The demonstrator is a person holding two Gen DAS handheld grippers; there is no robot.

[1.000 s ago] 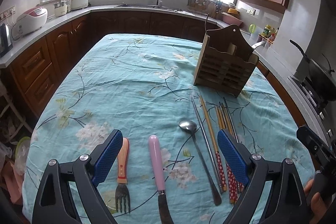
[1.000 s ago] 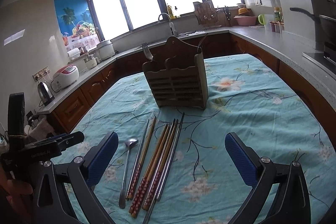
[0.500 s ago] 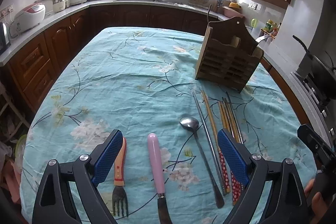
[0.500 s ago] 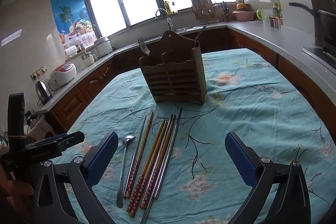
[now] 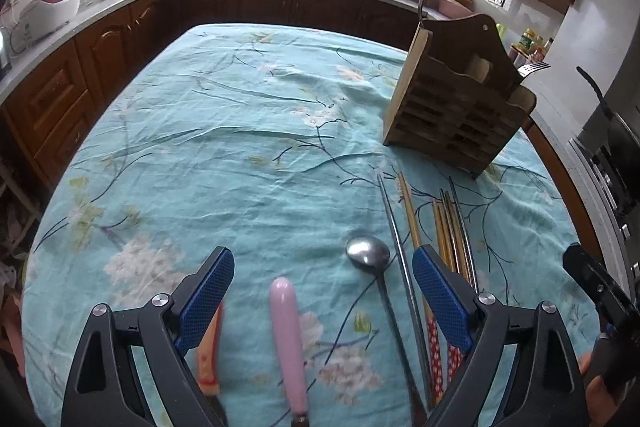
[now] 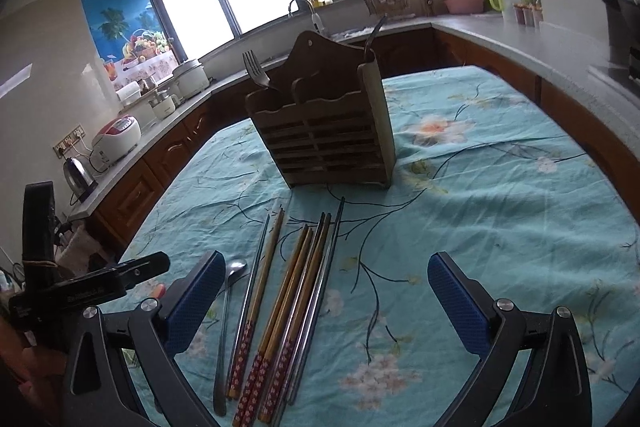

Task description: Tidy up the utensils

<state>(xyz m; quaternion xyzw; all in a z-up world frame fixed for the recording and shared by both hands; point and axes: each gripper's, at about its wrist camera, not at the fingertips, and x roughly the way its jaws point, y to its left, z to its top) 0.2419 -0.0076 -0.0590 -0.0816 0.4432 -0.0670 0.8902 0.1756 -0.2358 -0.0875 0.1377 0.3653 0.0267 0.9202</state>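
Chopsticks (image 6: pixel 304 291) seven, spoon (image 5: pixel 368 254) one, pink-handled knife (image 5: pixel 286 327) one; left tongs (image 5: pixel 323 291) and right tongs (image 6: pixel 320 301) released, empty.

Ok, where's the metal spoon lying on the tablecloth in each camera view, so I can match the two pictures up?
Left wrist view: the spoon lies lower centre-right, bowl up, between the pink-handled knife and the chopsticks.
Right wrist view: the spoon lies lower left, just right of the gripper's left finger, left of the chopsticks.
Shared landmark: the wooden utensil holder beyond the chopsticks.
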